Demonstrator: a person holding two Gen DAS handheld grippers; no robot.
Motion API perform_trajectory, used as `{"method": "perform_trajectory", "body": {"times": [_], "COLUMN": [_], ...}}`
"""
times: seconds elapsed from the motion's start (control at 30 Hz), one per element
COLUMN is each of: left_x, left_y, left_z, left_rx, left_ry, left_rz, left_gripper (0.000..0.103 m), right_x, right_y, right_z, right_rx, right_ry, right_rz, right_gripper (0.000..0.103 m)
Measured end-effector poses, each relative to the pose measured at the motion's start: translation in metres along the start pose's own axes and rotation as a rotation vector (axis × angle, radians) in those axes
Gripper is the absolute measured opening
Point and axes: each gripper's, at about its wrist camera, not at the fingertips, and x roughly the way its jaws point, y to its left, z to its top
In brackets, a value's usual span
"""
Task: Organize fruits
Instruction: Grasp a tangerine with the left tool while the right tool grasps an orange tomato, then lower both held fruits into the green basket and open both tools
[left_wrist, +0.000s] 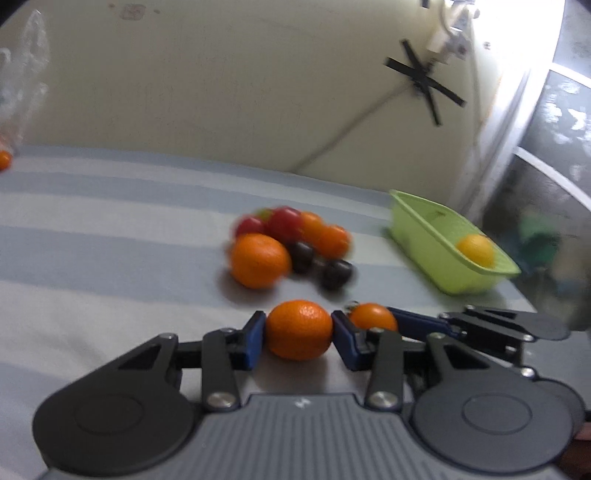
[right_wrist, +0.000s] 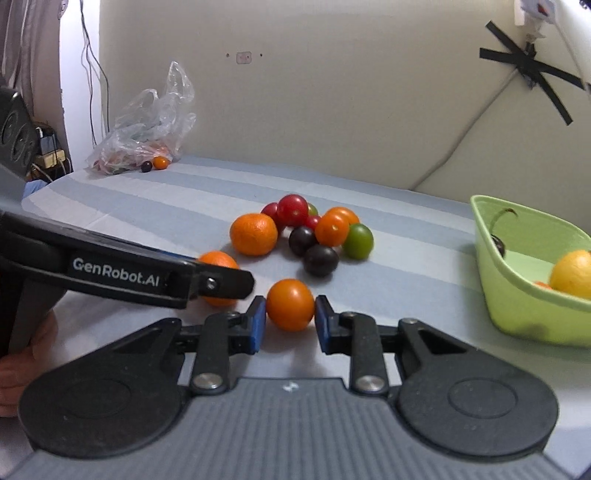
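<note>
Tools: left (left_wrist: 298, 334) grips 1 mandarin (left_wrist: 299, 328); right (right_wrist: 290, 319) grips 1 orange tomato (right_wrist: 290, 304).

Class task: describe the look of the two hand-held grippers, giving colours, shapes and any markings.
Both grippers, left gripper and right gripper, have a ribbed grey body, two round black discs, black linkage arms with silver pins, and blue fingers. In the right wrist view, the left one's black side carries white "GenRobot.AI" lettering.

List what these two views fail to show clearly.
- Fruit pile, left wrist view: motion-blurred, so a count there is unreliable.
- Basket, right wrist view: cut by the right edge; its contents are partly hidden by the wall.
- Bag, right wrist view: contents too small to identify.
</note>
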Motion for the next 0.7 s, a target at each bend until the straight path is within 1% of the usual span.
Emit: {"method": "perform_trajectory", "body": {"times": [0.03, 0.1, 0.17, 0.27, 0.33, 0.43, 0.5, 0.57, 0.63, 0.7], "left_x": [-0.001, -0.003, -0.003, 0.005, 0.013, 0.026, 0.035, 0.048, 0.067, 0.091], "left_y": [-0.007, -0.023, -0.037, -0.058, -0.073, -0.101, -0.118, -0.135, -0.148, -0.157], "left_z": [-0.004, -0.011, -0.017, -0.016, -0.010, 0.013, 0.037, 0.060, 0.080, 0.098], "left_rx": [0.010, 0.045, 0.072, 0.092, 0.104, 0.153, 0.177, 0.202, 0.217, 0.217], "left_ry": [0.010, 0.020, 0.038, 0.078, 0.098, 0.083, 0.052, 0.020, 0.001, 0.011], "left_rz": [-0.021, -0.039, -0.082, -0.151, -0.192, -0.217, -0.243, -0.250, -0.230, -0.217], "left_gripper": [0.039, 0.039, 0.039, 0.039, 0.039, 0.039, 0.039, 0.039, 0.039, 0.039], "right_x": [-0.006, -0.021, -0.036, -0.054, -0.063, -0.078, -0.086, -0.090, -0.088, -0.077], "right_y": [0.000, -0.001, -0.008, -0.025, -0.040, -0.064, -0.084, -0.110, -0.139, -0.171], "right_z": [-0.005, -0.016, -0.026, -0.036, -0.036, -0.024, -0.013, 0.000, 0.010, 0.020], "right_rx": [-0.009, -0.026, -0.020, 0.029, 0.062, 0.098, 0.115, 0.149, 0.202, 0.260], "right_ry": [0.000, -0.010, -0.023, -0.038, -0.067, -0.158, -0.223, -0.277, -0.303, -0.294], "right_rz": [-0.018, -0.052, -0.077, -0.117, -0.148, -0.214, -0.268, -0.311, -0.333, -0.328], "right_gripper": [0.031, 0.031, 0.031, 0.031, 0.031, 0.031, 0.031, 0.031, 0.031, 0.031]}}
